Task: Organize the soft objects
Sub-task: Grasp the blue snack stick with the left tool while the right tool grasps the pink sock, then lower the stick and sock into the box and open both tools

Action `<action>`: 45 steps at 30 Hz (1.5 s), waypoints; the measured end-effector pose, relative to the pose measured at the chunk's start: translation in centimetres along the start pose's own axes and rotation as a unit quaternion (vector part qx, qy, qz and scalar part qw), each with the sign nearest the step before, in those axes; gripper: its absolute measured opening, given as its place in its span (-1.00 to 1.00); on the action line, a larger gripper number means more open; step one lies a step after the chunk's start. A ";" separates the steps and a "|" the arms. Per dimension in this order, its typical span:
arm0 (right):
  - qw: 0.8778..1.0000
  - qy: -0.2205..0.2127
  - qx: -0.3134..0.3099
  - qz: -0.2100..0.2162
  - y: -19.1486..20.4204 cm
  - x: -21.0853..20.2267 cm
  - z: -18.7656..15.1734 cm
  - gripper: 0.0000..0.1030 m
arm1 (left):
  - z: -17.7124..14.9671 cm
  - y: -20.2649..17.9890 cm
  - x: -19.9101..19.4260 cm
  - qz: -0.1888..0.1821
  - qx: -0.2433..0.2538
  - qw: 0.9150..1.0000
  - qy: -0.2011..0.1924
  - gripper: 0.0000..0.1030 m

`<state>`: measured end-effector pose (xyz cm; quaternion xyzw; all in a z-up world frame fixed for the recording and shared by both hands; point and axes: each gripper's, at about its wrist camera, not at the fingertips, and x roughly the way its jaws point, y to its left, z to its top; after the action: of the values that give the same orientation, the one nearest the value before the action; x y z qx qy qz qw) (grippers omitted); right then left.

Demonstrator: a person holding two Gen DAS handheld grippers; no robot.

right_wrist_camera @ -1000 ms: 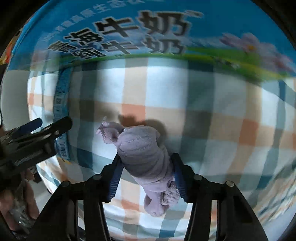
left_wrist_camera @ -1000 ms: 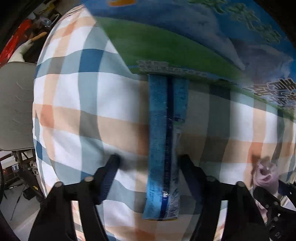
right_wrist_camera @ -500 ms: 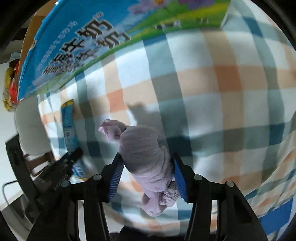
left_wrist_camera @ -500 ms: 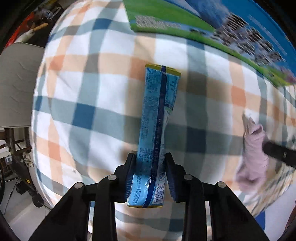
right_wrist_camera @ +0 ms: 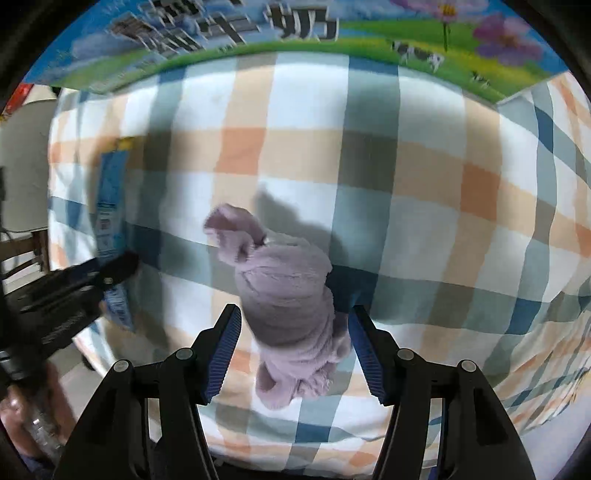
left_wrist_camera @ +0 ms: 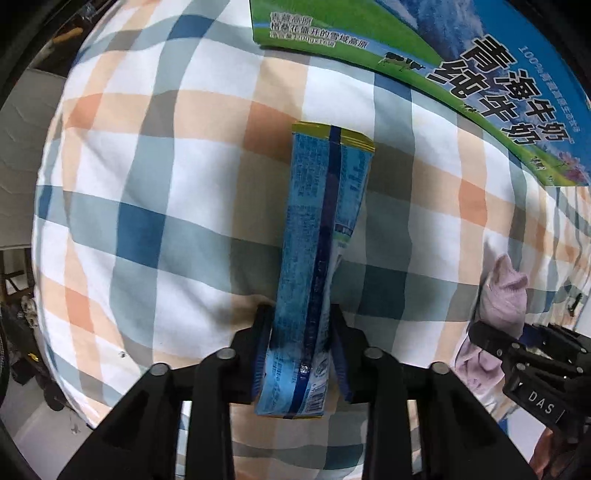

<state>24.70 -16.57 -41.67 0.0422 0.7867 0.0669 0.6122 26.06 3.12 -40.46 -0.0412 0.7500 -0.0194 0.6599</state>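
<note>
My left gripper (left_wrist_camera: pixel 300 328) is shut on a long blue snack packet (left_wrist_camera: pixel 321 236) and holds it over the checked cloth (left_wrist_camera: pixel 166 184). The packet also shows at the left of the right wrist view (right_wrist_camera: pixel 110 206). A rolled lilac sock (right_wrist_camera: pixel 288 295) lies on the cloth between the fingers of my right gripper (right_wrist_camera: pixel 293 334), which stand open on either side of it with gaps showing. The sock also shows at the right edge of the left wrist view (left_wrist_camera: pixel 502 295), with the right gripper (left_wrist_camera: pixel 517 354) by it.
A large blue and green milk carton box (left_wrist_camera: pixel 443 48) lies on the cloth at the far side, also in the right wrist view (right_wrist_camera: pixel 295 33). A grey chair seat (left_wrist_camera: pixel 22 147) stands left of the cloth's edge. The floor lies below.
My left gripper closed on the blue packet and pulled back from the box. My right gripper's jaws opened off the lilac sock, which now rests on the cloth.
</note>
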 end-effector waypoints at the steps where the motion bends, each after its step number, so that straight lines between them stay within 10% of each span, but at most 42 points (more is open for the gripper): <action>1: 1.000 -0.004 0.004 -0.005 -0.1 0.2 -0.2 -0.02 | -0.2 -0.4 -0.3 0.006 0.002 1.000 -0.005 -0.55; 10: 1.000 -0.021 0.020 0.007 1.0 -0.8 -0.7 -0.28 | -2.5 -3.2 -4.3 0.002 0.010 0.999 -0.047 -0.69; 23: 0.989 -0.116 0.029 0.085 -0.7 -13.9 -2.4 -0.29 | -2.9 -3.2 -17.1 -0.079 0.042 0.986 -0.141 -0.70; 33: 0.978 -0.175 0.045 0.105 0.9 -21.7 1.5 -0.29 | 7.8 -5.4 -21.8 -0.029 0.069 0.980 -0.183 -0.70; 45: 0.985 -0.146 0.075 0.051 1.7 -20.5 12.4 -0.29 | 19.4 -4.9 -16.9 0.032 0.064 0.992 -0.103 -0.70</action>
<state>41.73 -17.30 -24.73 0.1377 0.6888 0.0320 0.7111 47.64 0.23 -25.81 0.0233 0.6765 -0.0417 0.7349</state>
